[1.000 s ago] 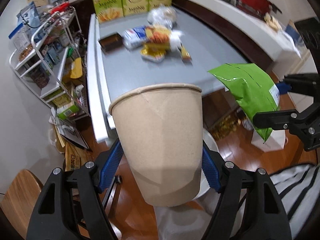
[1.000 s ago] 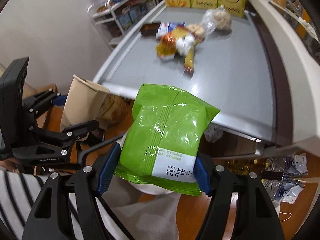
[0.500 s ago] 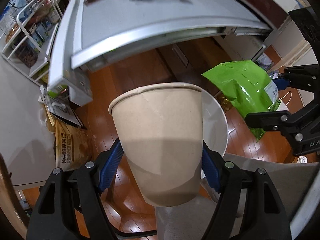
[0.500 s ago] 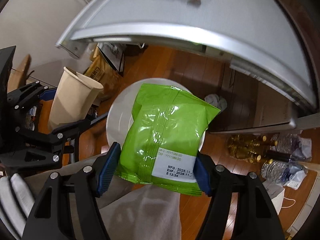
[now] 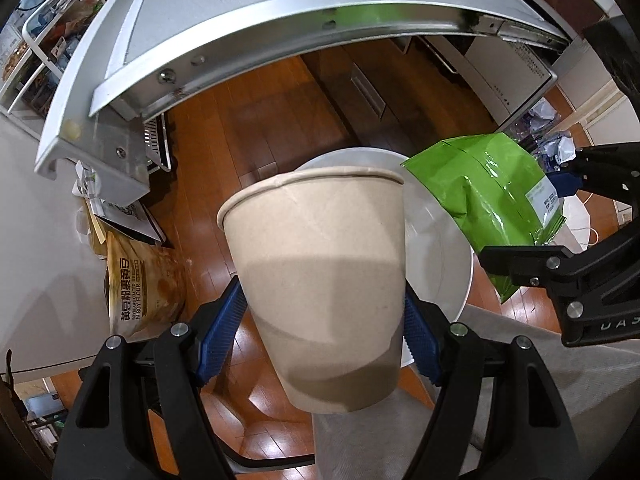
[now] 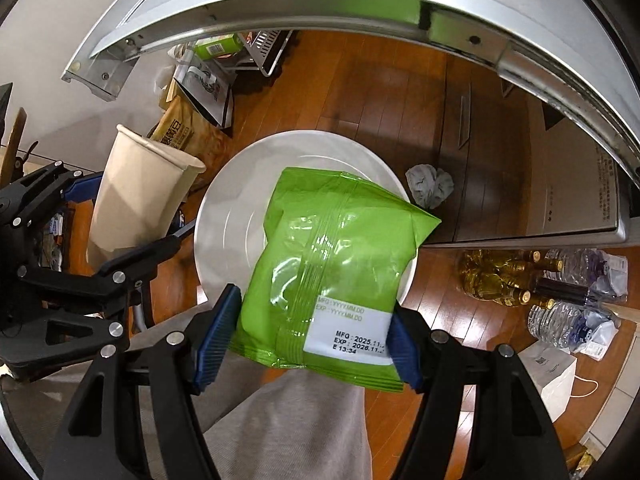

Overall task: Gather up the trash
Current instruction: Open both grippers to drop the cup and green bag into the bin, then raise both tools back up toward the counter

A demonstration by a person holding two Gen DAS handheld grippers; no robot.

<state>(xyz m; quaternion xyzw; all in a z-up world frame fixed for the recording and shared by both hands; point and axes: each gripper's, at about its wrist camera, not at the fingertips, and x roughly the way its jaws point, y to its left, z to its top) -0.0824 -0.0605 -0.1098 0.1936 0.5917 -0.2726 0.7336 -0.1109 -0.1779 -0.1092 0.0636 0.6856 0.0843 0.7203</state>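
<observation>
The left hand-held gripper [image 5: 320, 336] is pinching a paper cup [image 5: 320, 280] by its sides, mouth pointing away, while the right hand-held gripper [image 6: 308, 340] is clamping a green snack bag [image 6: 332, 264] at its near end. Both are hanging over a round white bin [image 6: 224, 216] on the wooden floor, below the near edge of the bench [image 5: 280, 12], likely so that each piece of trash is dropping straight in once released.

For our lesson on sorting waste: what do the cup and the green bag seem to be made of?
Cup: apparently matte brown paper, with a rolled rim and a side seam. Green bag: probably glossy plastic film, given its shiny creases and crimped edge.
</observation>
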